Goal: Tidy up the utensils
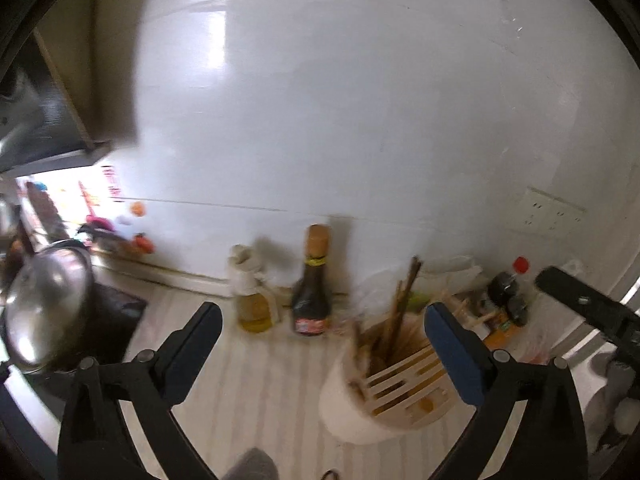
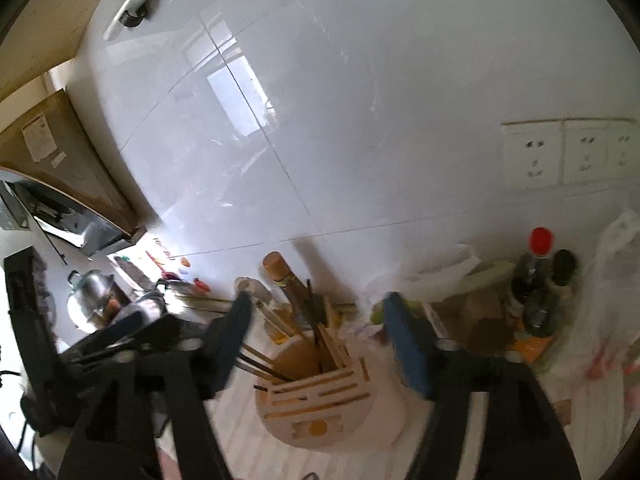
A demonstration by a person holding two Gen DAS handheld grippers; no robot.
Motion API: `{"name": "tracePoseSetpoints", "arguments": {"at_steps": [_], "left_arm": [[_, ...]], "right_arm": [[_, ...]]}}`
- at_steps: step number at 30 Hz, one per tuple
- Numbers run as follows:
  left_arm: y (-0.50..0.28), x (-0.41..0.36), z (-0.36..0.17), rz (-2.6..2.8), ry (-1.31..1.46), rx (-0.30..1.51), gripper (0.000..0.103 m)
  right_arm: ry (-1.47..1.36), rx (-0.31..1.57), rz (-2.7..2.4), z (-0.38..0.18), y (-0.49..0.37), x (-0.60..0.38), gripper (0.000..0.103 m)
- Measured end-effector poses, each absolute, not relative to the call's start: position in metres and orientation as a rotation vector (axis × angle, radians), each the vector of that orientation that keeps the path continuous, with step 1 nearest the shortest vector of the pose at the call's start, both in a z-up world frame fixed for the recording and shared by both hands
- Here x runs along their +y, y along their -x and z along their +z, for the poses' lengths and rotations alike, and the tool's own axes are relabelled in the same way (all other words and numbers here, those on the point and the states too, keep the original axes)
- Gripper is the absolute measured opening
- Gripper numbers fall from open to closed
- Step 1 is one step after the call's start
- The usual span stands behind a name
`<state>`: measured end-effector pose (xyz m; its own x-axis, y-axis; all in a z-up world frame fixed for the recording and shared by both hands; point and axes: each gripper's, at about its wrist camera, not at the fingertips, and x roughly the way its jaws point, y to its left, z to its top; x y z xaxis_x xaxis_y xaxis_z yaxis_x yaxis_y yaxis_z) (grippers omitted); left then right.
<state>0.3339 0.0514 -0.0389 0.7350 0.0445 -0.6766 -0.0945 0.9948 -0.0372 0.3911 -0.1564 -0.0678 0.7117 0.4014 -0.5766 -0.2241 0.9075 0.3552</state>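
Observation:
A round cream utensil holder with a slotted lid stands on the pale striped counter. Several wooden chopsticks stick up out of it, leaning. My left gripper is open above the counter, its jaws wide, and the holder sits low by the right finger. Nothing is between the fingers. In the right wrist view the same holder with its chopsticks lies below and between the wide jaws of my right gripper, which is open and grips nothing. The other gripper's black frame shows at left.
A dark sauce bottle and a yellow oil bottle stand against the white tiled wall. More bottles and plastic bags crowd the right corner. A steel pot sits on the stove at left. Wall sockets are at right.

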Motion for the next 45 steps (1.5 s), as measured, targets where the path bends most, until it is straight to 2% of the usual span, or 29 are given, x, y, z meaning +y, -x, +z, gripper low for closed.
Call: {"name": "tracePoseSetpoints", "arguments": {"at_steps": [1,2,8,15,29,45], "left_arm": [[-0.329,0.052,-0.04,0.101,0.056,0.743,0.103],[-0.323,0.054,-0.042,0.123,0.043,0.745,0.103],[-0.3,0.056,-0.069,0.147,0.009,0.807,0.103],[-0.278,0.052,-0.076,0.128,-0.015,0.836,0.103],[-0.193,0.041,-0.034,0.077,-0.036,0.789,0.103],[-0.079,0.014,0.038,0.154,-0.013,0.672,0.103]], "right_arm": [[-0.248,0.702,0.321,-0.068,-0.386,-0.155,0.099],[-0.225,0.705,0.289,-0.068,-0.379,-0.153,0.102],[-0.043,0.753,0.109,-0.094,-0.34,-0.129,0.103],[-0.017,0.762,0.048,-0.105,-0.311,-0.119,0.103],[-0.034,0.644,-0.026,-0.053,-0.21,-0.122,0.103],[-0.016,0.527,-0.011,0.02,-0.072,-0.147,0.103]]}}
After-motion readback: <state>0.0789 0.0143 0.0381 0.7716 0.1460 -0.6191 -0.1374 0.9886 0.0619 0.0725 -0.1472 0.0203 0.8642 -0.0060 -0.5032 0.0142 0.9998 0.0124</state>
